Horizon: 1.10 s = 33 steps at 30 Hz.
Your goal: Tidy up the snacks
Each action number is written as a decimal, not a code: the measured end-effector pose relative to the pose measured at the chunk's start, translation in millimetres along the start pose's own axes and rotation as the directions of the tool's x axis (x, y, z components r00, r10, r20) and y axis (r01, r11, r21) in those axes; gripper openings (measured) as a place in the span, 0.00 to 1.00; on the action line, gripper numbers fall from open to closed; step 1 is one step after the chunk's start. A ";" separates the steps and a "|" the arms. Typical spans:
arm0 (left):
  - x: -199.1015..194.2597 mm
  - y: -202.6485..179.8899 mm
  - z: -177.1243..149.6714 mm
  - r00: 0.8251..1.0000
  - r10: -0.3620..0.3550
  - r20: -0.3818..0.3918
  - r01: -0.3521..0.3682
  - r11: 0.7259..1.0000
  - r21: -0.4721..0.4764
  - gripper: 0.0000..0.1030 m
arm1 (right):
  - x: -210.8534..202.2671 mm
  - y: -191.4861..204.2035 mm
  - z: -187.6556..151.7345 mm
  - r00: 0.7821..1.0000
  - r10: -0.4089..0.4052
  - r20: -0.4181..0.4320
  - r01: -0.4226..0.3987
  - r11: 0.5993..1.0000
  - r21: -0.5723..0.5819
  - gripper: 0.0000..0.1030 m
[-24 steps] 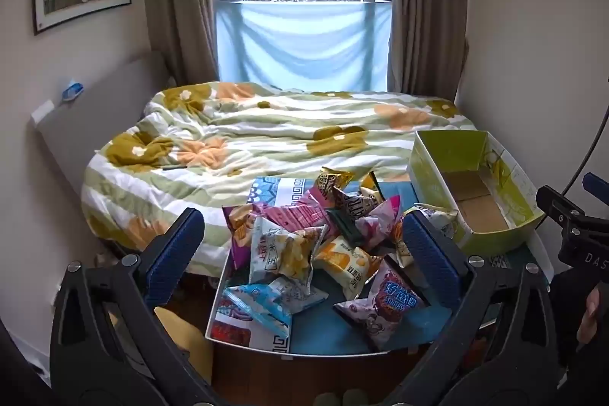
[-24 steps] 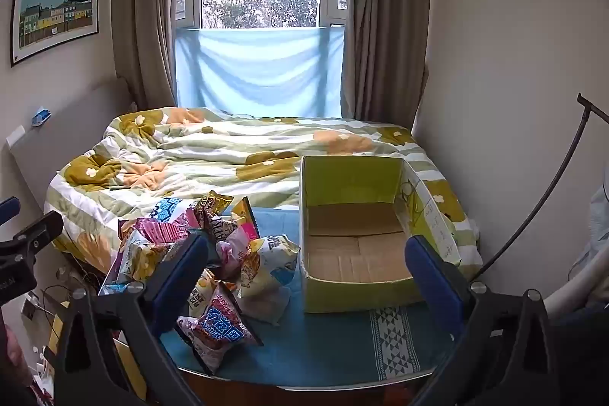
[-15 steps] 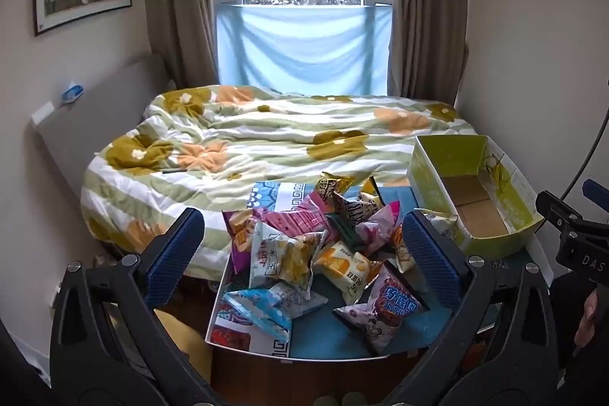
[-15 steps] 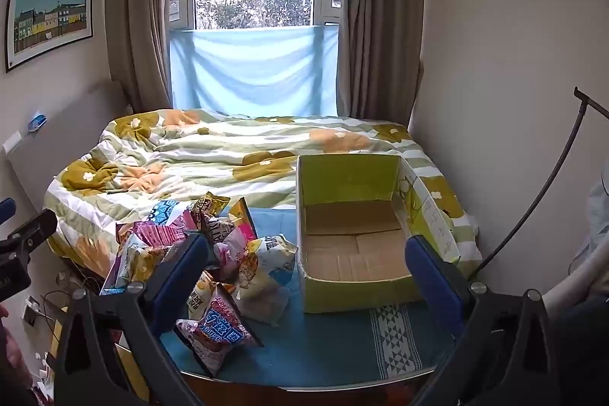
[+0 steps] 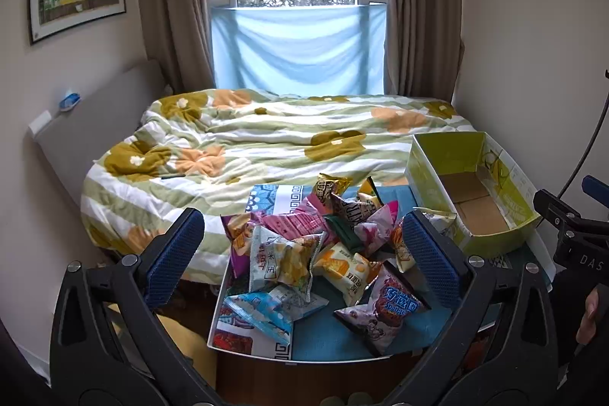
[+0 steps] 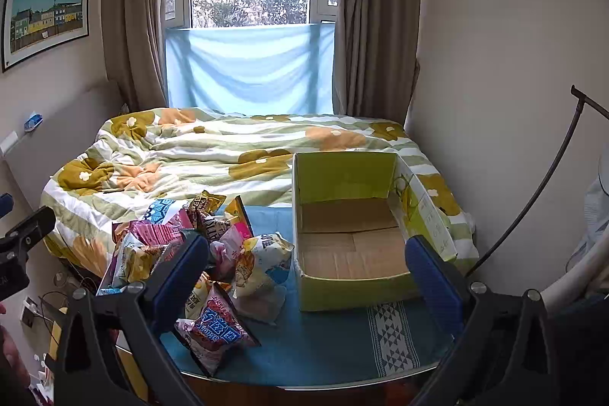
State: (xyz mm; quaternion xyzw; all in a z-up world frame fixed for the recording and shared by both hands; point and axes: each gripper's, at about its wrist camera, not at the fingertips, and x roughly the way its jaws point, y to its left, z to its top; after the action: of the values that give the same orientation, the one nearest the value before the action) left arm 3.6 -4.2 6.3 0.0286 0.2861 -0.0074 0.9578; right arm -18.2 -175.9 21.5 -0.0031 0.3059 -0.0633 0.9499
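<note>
Bedding in green and white stripes covers the bed [image 5: 289, 139] behind our worktop [image 6: 327, 341]. On its blue cloth we see the yellow-green box [image 6: 354, 288], open and bare inside, with the snack packets [image 5: 316, 253] heaped just left of it. Our left hand-held gripper [image 5: 302, 248] and right hand-held gripper [image 6: 306, 267] hover spread wide, pinching nothing.

We cannot read the small print on the snack bags [image 5: 304, 253], and the lower bags in the pile sit half buried under the upper ones. The box's [image 6: 350, 234] near wall hides part of its floor. Our hand [image 5: 590, 314] at the picture's right edge shows only as a sliver.
</note>
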 end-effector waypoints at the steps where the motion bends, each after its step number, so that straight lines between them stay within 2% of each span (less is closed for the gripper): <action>1: 0.2 -0.2 0.1 1.000 -0.001 0.000 0.001 1.000 0.001 1.00 | 0.0 0.2 0.1 1.000 0.000 -0.001 0.000 1.000 0.000 1.00; 33: 0.7 -3.7 2.4 1.000 -0.002 0.000 0.002 1.000 0.004 1.00 | 1.8 2.2 -0.3 1.000 -0.003 -0.003 0.003 1.000 -0.004 1.00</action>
State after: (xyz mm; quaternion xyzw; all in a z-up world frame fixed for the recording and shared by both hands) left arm 5.4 -8.1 7.7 0.0301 0.2861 -0.0089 0.9577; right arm -16.7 -173.9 20.1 -0.0055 0.3074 -0.0642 0.9494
